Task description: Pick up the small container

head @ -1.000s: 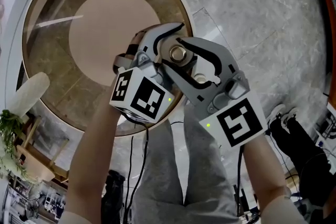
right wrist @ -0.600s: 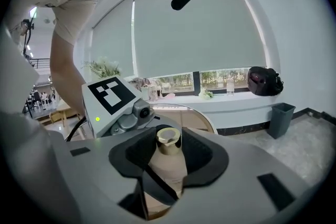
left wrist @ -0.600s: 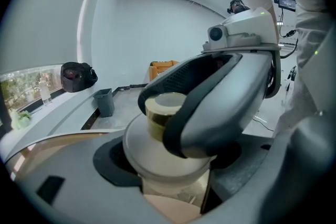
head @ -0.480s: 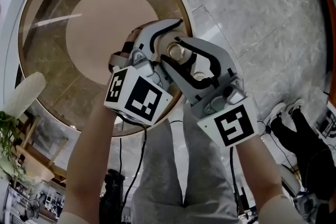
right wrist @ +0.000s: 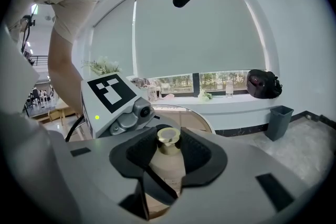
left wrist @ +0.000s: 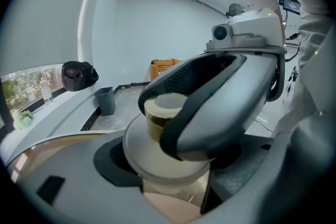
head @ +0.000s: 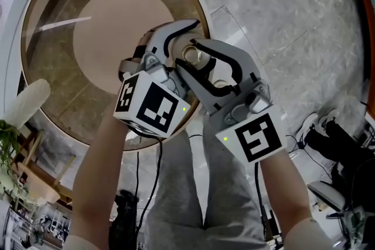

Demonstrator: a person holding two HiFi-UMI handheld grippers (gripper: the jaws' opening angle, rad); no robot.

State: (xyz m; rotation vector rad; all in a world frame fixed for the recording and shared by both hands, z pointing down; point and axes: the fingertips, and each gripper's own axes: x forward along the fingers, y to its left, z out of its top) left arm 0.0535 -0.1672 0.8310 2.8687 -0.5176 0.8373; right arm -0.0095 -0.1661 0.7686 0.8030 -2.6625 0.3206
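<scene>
Probably light, rigid and slick, the small container (left wrist: 149, 152) sits clamped by its body in the left hand-held gripper (left wrist: 169, 182), while the right hand-held gripper (right wrist: 169, 150) has just been closing its jaws onto the gold cap (right wrist: 168, 136).

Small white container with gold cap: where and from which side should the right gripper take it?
By its gold round cap, from the person's right: the left gripper clamps the small white container. The cap stands free above the wide shoulder; the right gripper, jaws just closing, has it between its pads.
</scene>
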